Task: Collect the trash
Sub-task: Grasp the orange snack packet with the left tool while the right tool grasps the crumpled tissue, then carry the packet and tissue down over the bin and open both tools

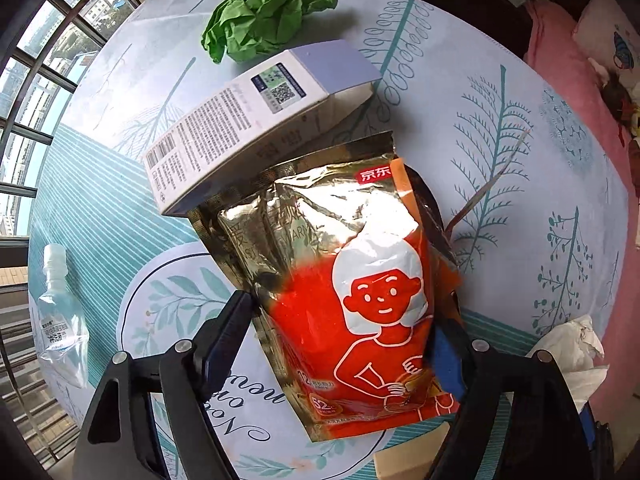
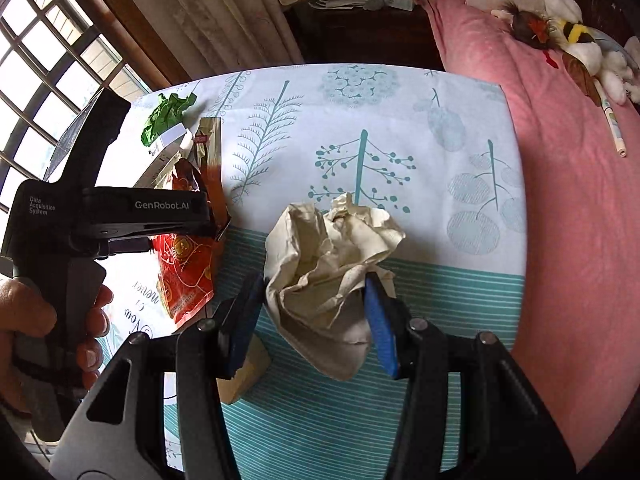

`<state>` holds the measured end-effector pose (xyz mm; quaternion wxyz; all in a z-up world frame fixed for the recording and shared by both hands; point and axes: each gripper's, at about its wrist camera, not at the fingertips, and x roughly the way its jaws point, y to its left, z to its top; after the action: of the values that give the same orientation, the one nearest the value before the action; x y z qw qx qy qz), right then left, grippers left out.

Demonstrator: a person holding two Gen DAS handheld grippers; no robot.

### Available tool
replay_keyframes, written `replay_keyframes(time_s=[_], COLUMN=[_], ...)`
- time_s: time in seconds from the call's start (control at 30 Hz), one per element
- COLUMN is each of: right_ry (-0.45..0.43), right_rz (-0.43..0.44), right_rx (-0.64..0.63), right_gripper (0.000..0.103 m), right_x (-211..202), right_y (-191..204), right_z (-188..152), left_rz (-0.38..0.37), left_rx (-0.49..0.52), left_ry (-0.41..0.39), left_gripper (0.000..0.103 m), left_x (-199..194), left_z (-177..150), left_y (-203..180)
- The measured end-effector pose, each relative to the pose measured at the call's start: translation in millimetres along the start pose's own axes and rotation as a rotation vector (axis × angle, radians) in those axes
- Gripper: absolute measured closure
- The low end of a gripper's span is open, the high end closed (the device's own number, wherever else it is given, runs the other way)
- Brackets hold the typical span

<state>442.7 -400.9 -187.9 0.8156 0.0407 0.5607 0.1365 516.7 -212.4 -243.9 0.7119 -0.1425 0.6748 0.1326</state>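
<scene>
An orange and gold foil pouch (image 1: 340,240) lies on the patterned tablecloth (image 1: 500,120), one end tucked under a white printed box (image 1: 240,120). My left gripper (image 1: 346,320) points straight down over it, and its pads touch the pouch's two long edges, which bulge up between them. In the right wrist view the same pouch (image 2: 184,264) sits under the left gripper's black body. My right gripper (image 2: 314,284) is shut on a crumpled cream paper (image 2: 320,248), held just above the table. A crumpled green paper (image 1: 264,12) lies beyond the box.
A clear plastic spout bag (image 1: 60,312) lies near the table's left edge by the barred window (image 1: 36,60). A tan block (image 2: 244,372) sits under the grippers. A thin torn strip (image 1: 492,180) lies right of the pouch. A pink bed (image 2: 560,200) borders the table's right side.
</scene>
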Motion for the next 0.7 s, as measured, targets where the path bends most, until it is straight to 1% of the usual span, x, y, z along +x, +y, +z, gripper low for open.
replay_keyframes(time_s=[0.03, 0.07, 0.1, 0.17, 0.23, 0.33, 0.43, 0.47, 0.57, 0.63, 0.67, 0.7], right_ry=[-0.001, -0.003, -0.004, -0.009, -0.021, -0.043, -0.065, -0.072, -0.09, -0.107, -0.115, -0.123], right_rz=[0.0, 0.0, 0.001, 0.003, 0.005, 0.018, 0.024, 0.03, 0.052, 0.056, 0.055, 0.06], right_rx=[-0.001, -0.001, 0.0, 0.001, 0.006, 0.011, 0.006, 0.009, 0.02, 0.023, 0.026, 0.033], right_gripper=[0.056, 0.056, 0.056, 0.056, 0.056, 0.056, 0.056, 0.056, 0.056, 0.056, 0.056, 0.056], right_x=[0, -1, -2, -4, -11, -26, -45, -52, -76, -94, -103, -112], right_y=[1, 3, 5, 9, 15, 26, 41, 47, 70, 90, 100, 111], right_z=[-1, -2, -3, -5, -8, -15, -25, -30, -51, -71, -82, -95], left_rz=[0.005, 0.002, -0.004, -0.027, -0.062, -0.101, -0.161, -0.17, -0.182, -0.183, -0.185, -0.189], left_rx=[0.026, 0.051, 0.066, 0.071, 0.069, 0.121, 0.177, 0.198, 0.275, 0.335, 0.368, 0.396], left_ry=[-0.01, -0.014, -0.02, -0.012, -0.01, -0.025, -0.033, -0.038, -0.071, -0.104, -0.127, -0.146], left_gripper=[0.047, 0.055, 0.061, 0.065, 0.066, 0.066, 0.066, 0.066, 0.066, 0.066, 0.066, 0.066], left_x=[-4, -7, -10, -14, -22, -41, -64, -72, -99, -117, -124, -132], left_z=[-3, -9, -12, -20, -29, -47, -78, -89, -125, -150, -169, -182], left_y=[-3, -4, -4, 0, 6, 10, 23, 28, 45, 58, 82, 92])
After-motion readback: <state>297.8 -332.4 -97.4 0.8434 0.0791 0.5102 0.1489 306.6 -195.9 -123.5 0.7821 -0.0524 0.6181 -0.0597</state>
